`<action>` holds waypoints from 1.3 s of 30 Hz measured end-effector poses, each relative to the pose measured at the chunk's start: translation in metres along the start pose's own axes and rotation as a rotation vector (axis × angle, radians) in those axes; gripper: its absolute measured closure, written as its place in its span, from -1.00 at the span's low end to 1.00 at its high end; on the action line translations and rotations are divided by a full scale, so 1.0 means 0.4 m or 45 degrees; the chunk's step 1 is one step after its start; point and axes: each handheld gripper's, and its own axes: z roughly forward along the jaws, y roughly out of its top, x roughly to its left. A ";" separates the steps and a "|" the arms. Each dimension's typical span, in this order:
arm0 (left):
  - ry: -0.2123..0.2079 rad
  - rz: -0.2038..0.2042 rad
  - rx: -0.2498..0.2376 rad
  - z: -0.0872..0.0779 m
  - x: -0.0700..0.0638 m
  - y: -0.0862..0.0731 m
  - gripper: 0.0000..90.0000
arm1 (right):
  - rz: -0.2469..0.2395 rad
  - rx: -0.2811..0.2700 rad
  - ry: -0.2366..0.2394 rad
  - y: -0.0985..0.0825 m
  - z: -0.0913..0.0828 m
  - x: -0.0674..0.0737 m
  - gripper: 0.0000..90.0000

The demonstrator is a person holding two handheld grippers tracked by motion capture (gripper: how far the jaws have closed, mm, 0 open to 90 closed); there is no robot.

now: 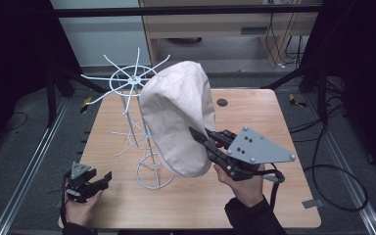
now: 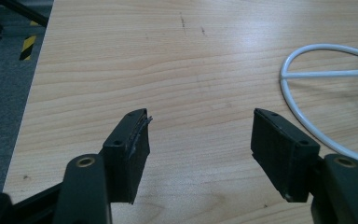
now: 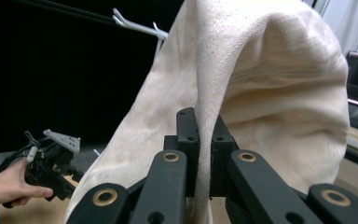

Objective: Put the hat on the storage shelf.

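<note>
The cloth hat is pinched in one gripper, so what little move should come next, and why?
Probably ease the right gripper down and away from the white wire rack. Its jaws are shut on a fold of the cloth hat, which seems to hang over a prong at the rack's top. The left gripper waits open, low over the table.

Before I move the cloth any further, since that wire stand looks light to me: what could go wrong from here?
1. The right gripper is shut on a fold of the cream cloth bag, which drapes over the white wire stand. A sideways pull could tip the stand.
2. The stand's prongs could snag the fabric.
3. The left gripper sits open near the table edge, apart from the base ring, so nothing steadies the stand.
</note>
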 end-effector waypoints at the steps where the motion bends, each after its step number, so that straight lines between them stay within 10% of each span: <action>1: 0.000 0.000 0.000 0.000 0.000 0.000 -0.18 | 0.000 0.000 0.000 0.000 0.000 0.000 0.94; 31: -0.002 0.006 0.004 0.000 0.001 0.000 -0.18 | 0.193 0.157 0.025 -0.121 0.060 -0.016 0.74; 39: -0.002 0.007 0.005 0.000 0.001 0.000 -0.18 | 0.221 0.159 -0.002 -0.134 0.050 -0.025 0.38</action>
